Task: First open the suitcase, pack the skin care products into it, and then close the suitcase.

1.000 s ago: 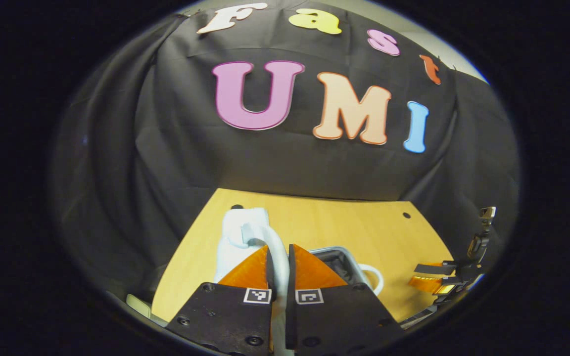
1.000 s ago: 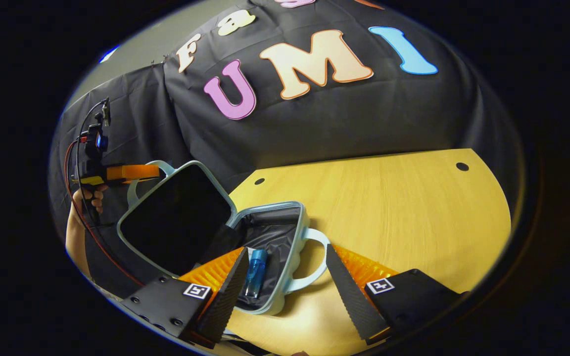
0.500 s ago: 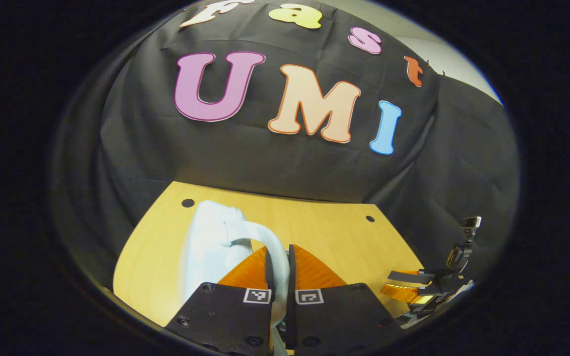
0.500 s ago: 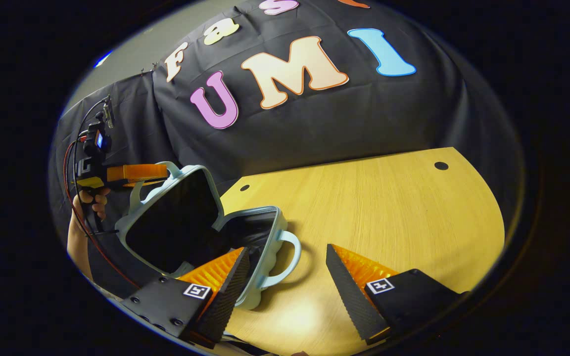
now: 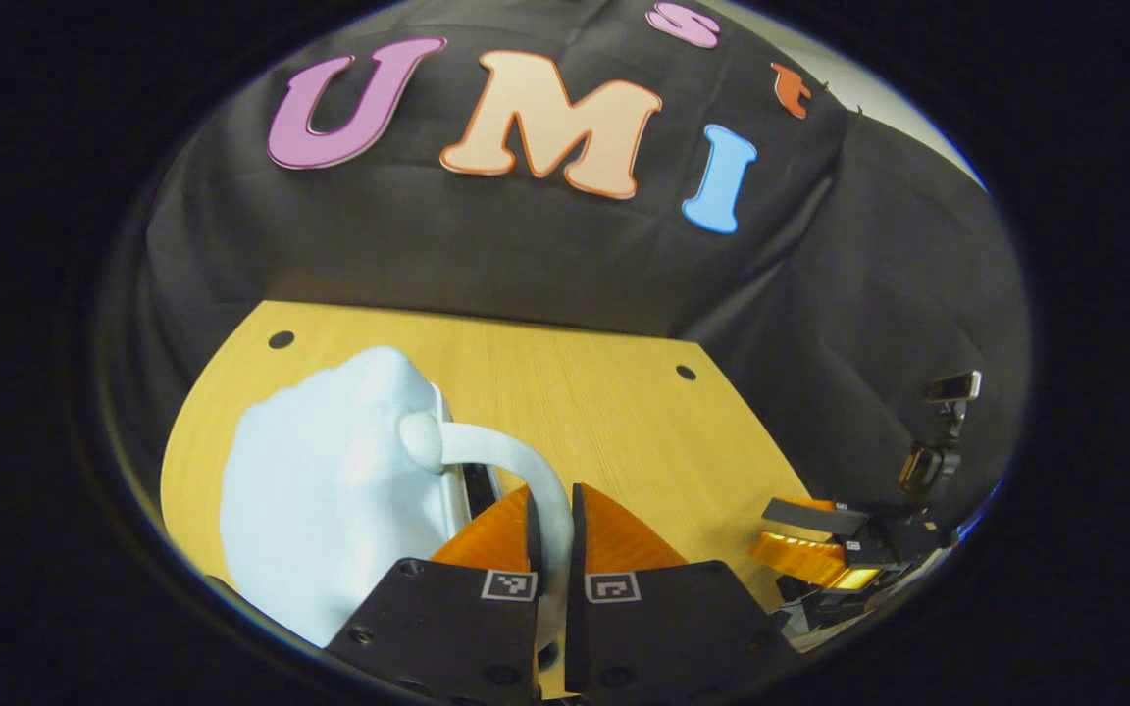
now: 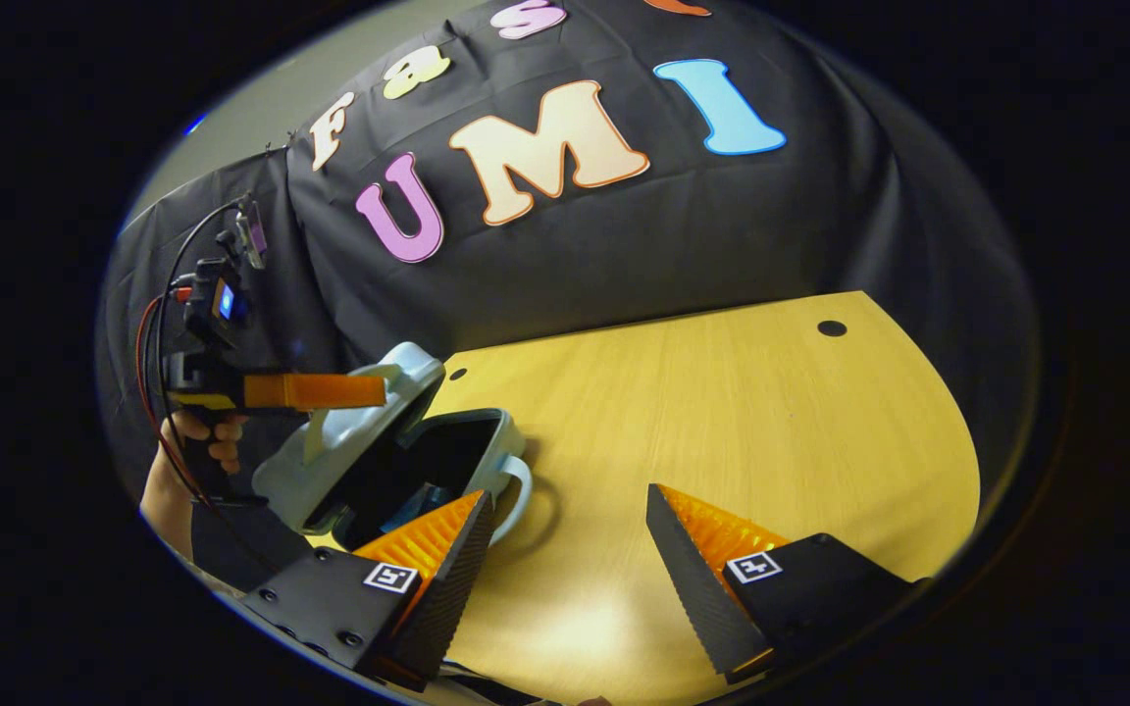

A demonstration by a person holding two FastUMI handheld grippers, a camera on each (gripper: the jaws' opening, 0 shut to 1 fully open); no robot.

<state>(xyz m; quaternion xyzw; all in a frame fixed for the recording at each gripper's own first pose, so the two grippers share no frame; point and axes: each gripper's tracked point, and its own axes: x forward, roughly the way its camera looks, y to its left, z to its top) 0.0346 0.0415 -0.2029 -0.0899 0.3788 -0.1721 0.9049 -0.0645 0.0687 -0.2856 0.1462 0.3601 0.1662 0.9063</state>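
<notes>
In the left gripper view, the left gripper (image 5: pixel 553 525) is seen with its fingers pressed together on the pale curved lid handle (image 5: pixel 516 471) of the suitcase (image 5: pixel 330 510). The pale blue lid is tilted over the base, and a dark gap is left between them. The suitcase is set on the wooden desk (image 5: pixel 585 412), near its left side. The right gripper (image 5: pixel 810 534) is seen low at the right edge of that view.

In the right gripper view, the right gripper (image 6: pixel 565 549) is held above the desk (image 6: pixel 722 412) with its fingers spread wide and nothing between them. The suitcase (image 6: pixel 369 451) is seen partly closed, and a blue item (image 6: pixel 418 500) is glimpsed in its dark interior. The base handle (image 6: pixel 518 490) is turned toward the desk's middle. The left gripper (image 6: pixel 369 390) is held at the lid by a hand (image 6: pixel 207 436).
</notes>
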